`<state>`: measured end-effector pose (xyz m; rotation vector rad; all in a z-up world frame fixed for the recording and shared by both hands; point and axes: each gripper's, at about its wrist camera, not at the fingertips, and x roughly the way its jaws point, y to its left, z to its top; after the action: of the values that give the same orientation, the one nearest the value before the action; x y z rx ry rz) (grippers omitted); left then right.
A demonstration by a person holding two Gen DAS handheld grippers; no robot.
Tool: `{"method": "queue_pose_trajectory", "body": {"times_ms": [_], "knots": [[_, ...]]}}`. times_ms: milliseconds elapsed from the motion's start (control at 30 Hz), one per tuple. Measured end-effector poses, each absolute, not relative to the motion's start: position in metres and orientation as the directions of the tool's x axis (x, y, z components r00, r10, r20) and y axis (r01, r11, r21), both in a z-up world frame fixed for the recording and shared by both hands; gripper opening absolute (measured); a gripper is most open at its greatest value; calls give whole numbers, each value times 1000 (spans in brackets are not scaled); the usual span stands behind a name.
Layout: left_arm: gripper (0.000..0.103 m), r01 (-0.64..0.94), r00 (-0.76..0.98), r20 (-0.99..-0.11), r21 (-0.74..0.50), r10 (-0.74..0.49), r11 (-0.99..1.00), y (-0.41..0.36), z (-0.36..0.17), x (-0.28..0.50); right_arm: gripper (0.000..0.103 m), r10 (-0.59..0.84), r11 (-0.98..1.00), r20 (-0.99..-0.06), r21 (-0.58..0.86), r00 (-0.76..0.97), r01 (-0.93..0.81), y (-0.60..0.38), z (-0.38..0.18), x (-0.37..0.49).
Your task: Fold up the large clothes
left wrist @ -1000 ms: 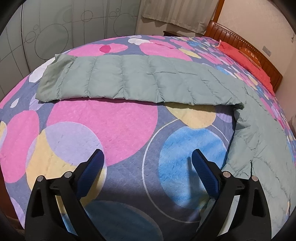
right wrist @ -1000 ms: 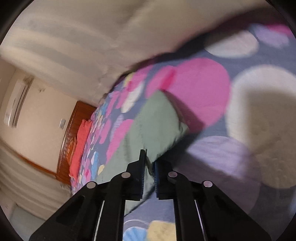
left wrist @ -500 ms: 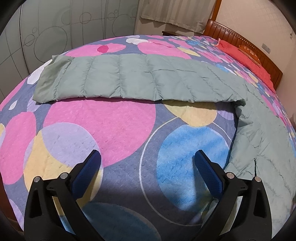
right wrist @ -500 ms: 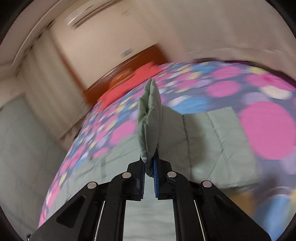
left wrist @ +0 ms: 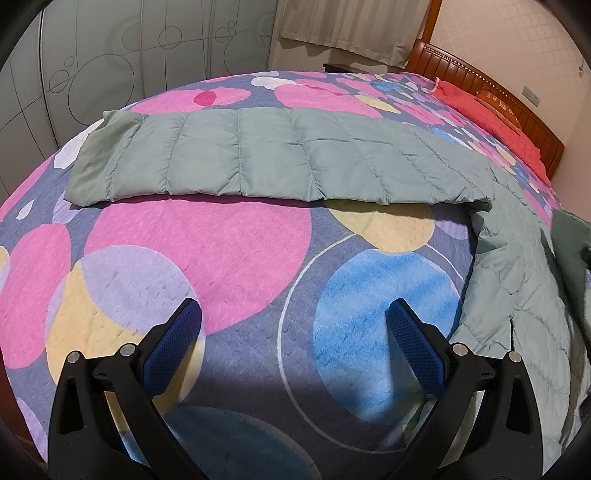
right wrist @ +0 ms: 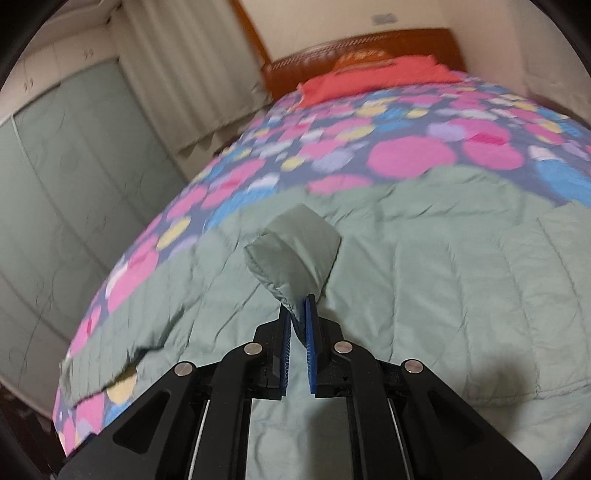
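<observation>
A large sage-green quilted coat [left wrist: 280,162] lies spread on the bed. One long sleeve stretches flat across the far side in the left wrist view, and the body runs down the right edge. My left gripper [left wrist: 291,347] is open and empty, low over the bedspread, well short of the sleeve. My right gripper [right wrist: 298,314] is shut on the cuff end of the other sleeve [right wrist: 295,251] and holds it up above the coat's body [right wrist: 424,295].
The bed has a bedspread [left wrist: 192,243] with pink, blue and yellow circles. A red pillow [left wrist: 495,118] and a wooden headboard [left wrist: 480,77] are at the far end. Sliding wardrobe doors [left wrist: 122,62] and curtains [left wrist: 354,26] stand beyond the bed.
My right gripper has swung round with the sleeve end, from facing the bedspread's edge to facing the headboard over the coat's body. My left gripper has stayed open and drifted only slightly.
</observation>
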<state>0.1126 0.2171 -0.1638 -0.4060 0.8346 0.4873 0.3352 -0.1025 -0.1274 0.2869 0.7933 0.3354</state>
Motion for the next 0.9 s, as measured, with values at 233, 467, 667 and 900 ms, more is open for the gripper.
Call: {"method": "queue_pose_trajectory", "body": {"times_ms": [233,467,667,900], "knots": [[101,-558,569,-782,-139,255,818,217,-165,115,16,389,921,-744,324,543,-215,-68,-162,347],[101,-558,566,-783,-133,258,819,218,-166,117,69,399,916,-689,328,606,-231,-90,-133,322],[101,-558,561,-785,-123,264,821,217,-167,119,68,110,977,-699,208,706,54,-200,-112,335],[101,-560,552,-787,-105,275,822,215,-168,121,64,-95,958,-779,98,619,269,-282,-151,387]]}}
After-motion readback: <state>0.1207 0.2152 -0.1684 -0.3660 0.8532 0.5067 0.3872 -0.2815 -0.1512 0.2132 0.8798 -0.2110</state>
